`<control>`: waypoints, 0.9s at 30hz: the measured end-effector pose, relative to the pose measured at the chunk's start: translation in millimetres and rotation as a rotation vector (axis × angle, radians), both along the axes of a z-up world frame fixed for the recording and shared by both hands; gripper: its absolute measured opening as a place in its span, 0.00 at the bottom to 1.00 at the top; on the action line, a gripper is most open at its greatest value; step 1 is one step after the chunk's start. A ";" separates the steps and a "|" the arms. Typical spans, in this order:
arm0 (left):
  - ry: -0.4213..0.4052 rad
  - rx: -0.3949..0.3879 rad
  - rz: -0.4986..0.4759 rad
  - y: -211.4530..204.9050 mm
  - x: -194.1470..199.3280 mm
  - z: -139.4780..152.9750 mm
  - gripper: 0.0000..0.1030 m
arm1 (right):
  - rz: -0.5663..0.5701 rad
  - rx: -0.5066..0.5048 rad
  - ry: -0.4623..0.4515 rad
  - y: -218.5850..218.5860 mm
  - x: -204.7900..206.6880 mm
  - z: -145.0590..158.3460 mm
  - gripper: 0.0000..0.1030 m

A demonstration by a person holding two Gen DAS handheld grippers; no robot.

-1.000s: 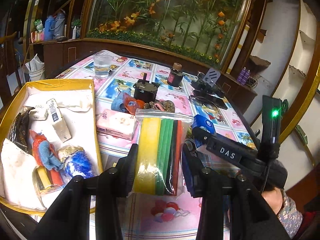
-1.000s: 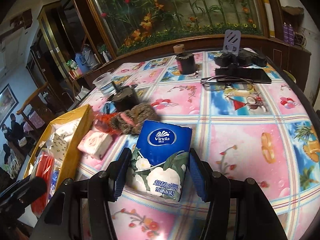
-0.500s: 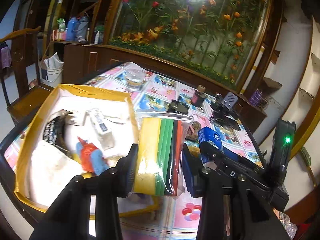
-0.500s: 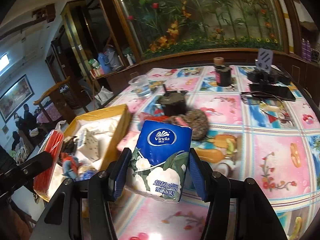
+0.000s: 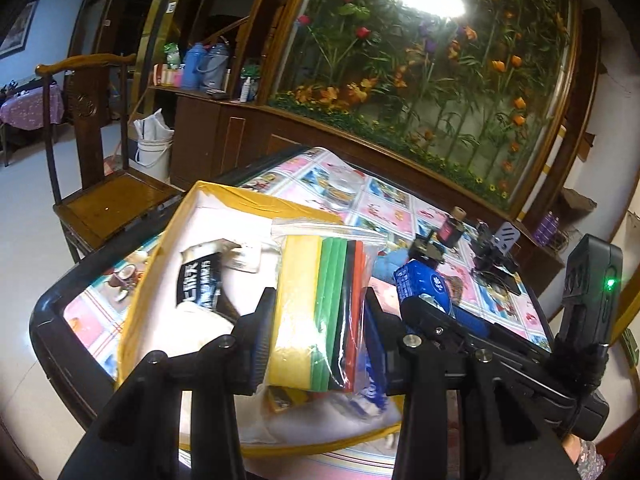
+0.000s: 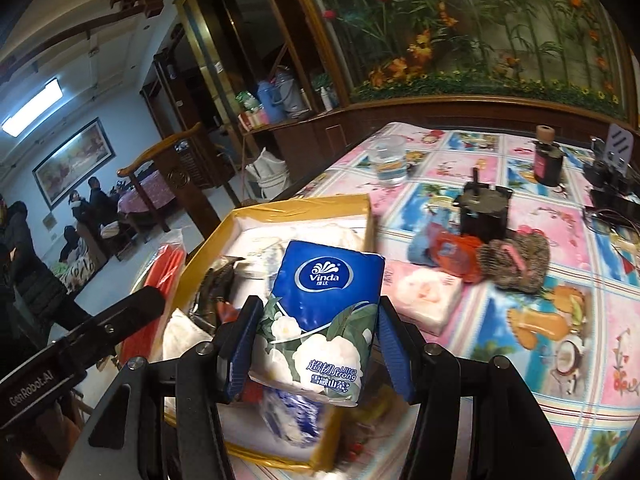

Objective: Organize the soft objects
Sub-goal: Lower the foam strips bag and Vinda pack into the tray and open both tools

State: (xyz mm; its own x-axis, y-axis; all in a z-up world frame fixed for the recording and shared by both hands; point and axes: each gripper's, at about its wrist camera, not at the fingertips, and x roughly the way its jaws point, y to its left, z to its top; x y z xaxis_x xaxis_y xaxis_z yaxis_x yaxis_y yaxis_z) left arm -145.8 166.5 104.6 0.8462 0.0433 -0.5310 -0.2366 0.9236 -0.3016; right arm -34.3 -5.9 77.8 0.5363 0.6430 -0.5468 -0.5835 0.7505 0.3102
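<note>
tissue pack (image 6: 320,320) upright between fingers (image 6: 394,344)

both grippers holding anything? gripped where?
Left gripper: bag of colored sheets, fingers on its flat faces. Right gripper: tissue pack, fingers on its sides, lower half.

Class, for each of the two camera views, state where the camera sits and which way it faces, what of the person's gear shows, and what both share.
Left wrist: on the left gripper, facing over the yellow box; its fingers clamp the bagged cloths.
Right wrist: on the right gripper, facing over the table; fingers clamp the Vinda tissue pack.
Shared: box, both packs, each other's gripper.
</note>
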 end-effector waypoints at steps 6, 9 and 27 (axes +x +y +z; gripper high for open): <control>0.019 0.016 0.029 21.6 4.8 -6.6 0.39 | 0.039 -0.027 0.033 33.3 10.7 2.1 0.59; 0.034 0.009 0.036 30.9 9.7 -13.7 0.39 | 0.037 -0.025 0.066 46.5 23.3 1.1 0.59; 0.088 -0.046 0.037 46.9 20.6 -55.7 0.39 | 0.065 -0.077 0.197 85.7 62.7 -29.6 0.59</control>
State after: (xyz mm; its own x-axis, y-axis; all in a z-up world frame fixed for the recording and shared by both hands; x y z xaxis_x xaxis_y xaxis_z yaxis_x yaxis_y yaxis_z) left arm -125.1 213.4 48.9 0.7946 0.0472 -0.6054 -0.2974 0.8995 -0.3201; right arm 28.4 79.9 48.2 0.3726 0.6251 -0.6859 -0.5652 0.7391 0.3665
